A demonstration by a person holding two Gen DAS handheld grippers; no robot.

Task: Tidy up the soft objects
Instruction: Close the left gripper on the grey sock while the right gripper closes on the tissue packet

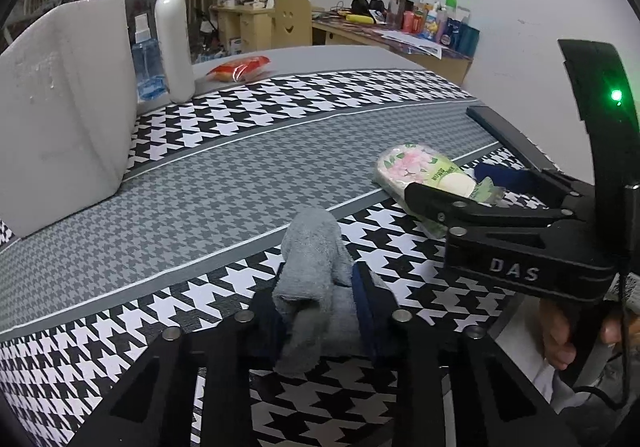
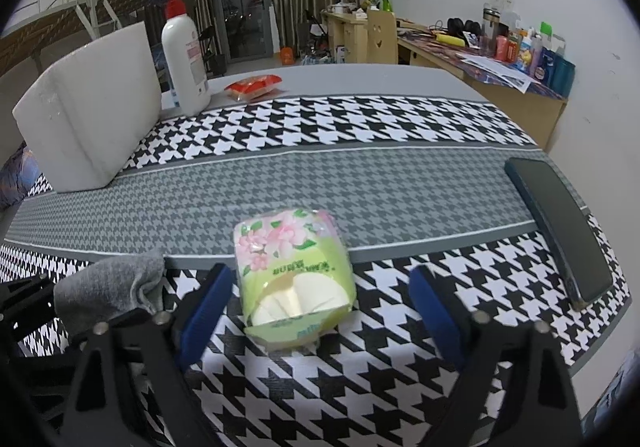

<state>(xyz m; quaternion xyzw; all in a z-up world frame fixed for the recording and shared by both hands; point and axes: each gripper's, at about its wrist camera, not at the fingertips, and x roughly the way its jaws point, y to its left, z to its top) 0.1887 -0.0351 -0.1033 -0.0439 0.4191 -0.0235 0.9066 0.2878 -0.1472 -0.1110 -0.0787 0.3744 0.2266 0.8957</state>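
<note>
Grey cloth [image 1: 316,279] hides left jaws' pads; tissue pack [image 2: 294,275] unobscured.

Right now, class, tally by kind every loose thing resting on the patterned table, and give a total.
Grey cloth: 1
Tissue pack: 1
White foam block: 1
Pump bottle: 1
Red packet: 1
Black phone: 1
Blue clear bottle: 1
Total: 7
</note>
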